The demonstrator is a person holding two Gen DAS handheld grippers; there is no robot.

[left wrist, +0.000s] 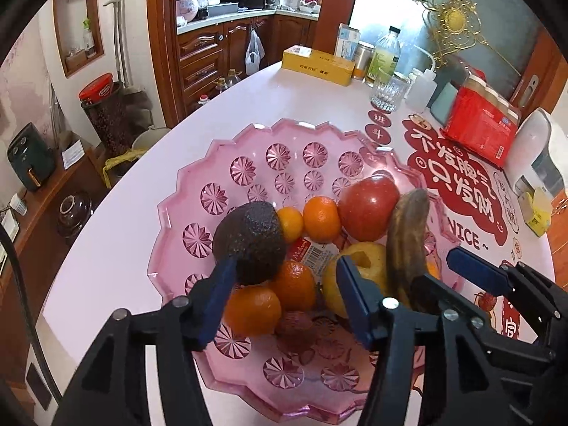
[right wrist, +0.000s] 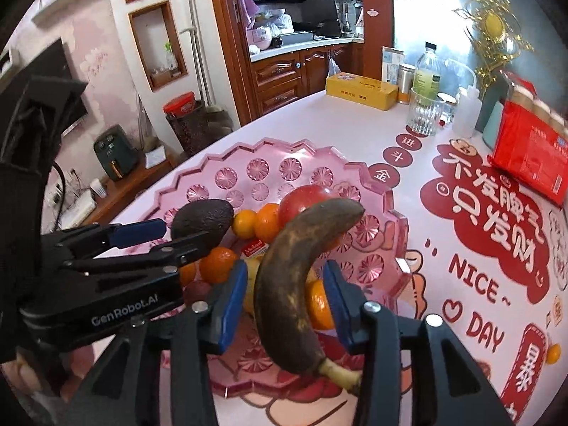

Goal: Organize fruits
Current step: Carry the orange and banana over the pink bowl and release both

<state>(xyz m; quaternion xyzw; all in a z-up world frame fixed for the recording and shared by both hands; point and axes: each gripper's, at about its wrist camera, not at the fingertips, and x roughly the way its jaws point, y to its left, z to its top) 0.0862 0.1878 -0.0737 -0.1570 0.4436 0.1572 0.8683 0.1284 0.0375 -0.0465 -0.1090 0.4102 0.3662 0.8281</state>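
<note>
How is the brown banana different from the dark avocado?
The banana is long and curved; the avocado is short and egg-shaped. The banana's skin is brown and fairly smooth, while the avocado's is almost black and bumpy. The banana stands up on end between the right hand-held gripper's fingers, and the avocado sits by the left hand-held gripper's fingertip. Both are over the pink bowl.

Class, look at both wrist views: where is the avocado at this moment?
The avocado sits at the left of the fruit pile in the pink bowl, on top of the oranges, beside the left gripper's left finger; the right wrist view shows the same.
</note>
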